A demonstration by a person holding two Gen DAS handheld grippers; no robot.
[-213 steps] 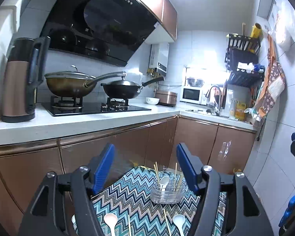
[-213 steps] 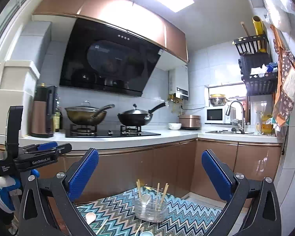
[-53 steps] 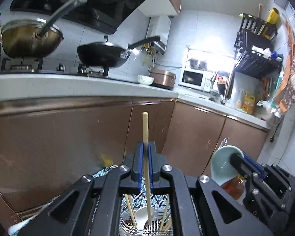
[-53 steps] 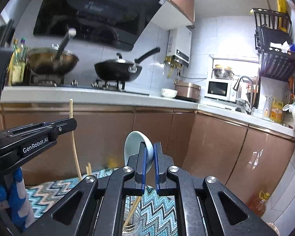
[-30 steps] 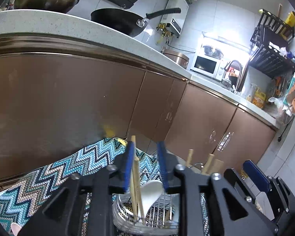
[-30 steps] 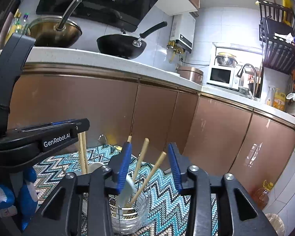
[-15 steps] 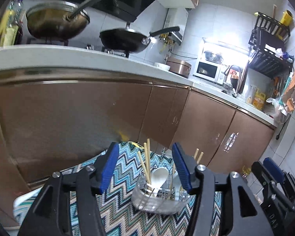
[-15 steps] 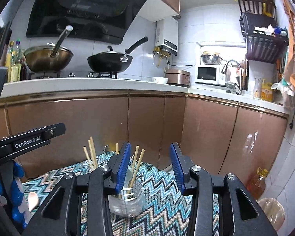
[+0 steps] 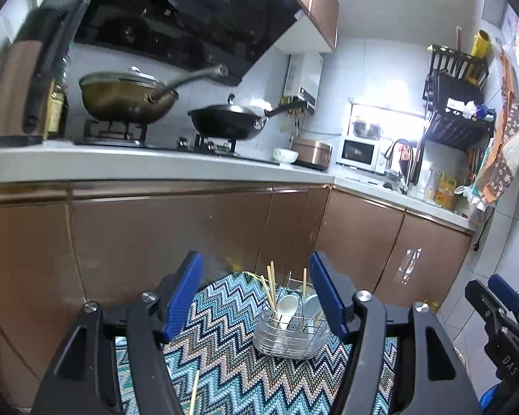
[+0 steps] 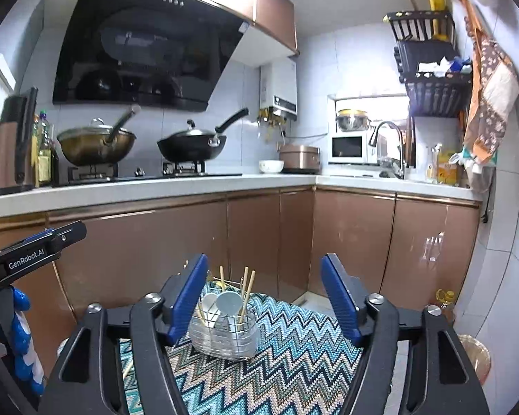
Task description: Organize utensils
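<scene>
A wire utensil holder point(image 9: 290, 335) stands on the zigzag mat point(image 9: 225, 373), with several wooden chopsticks and two pale spoons point(image 9: 287, 306) upright in it. My left gripper point(image 9: 256, 294) hangs back from and above the holder; its jaws are opening and nothing is between them. One loose chopstick point(image 9: 193, 392) lies on the mat near it. In the right wrist view the holder point(image 10: 225, 332) sits low between the blue fingers point(image 10: 190, 297) of my right gripper point(image 10: 264, 297), farther off; its jaws are opening and hold nothing. The left gripper point(image 10: 34, 249) shows at the left edge.
Brown cabinet doors point(image 10: 259, 235) and a white countertop point(image 10: 155, 186) with two woks rise behind the mat. An oil bottle point(image 10: 446, 299) and a bin point(image 10: 475, 356) stand on the floor at the right. A gloved hand point(image 10: 17, 328) is at the left.
Both grippers have drawn back and up from the holder and their jaws have spread wider. The chopstick and spoon they carried now stand in the holder.
</scene>
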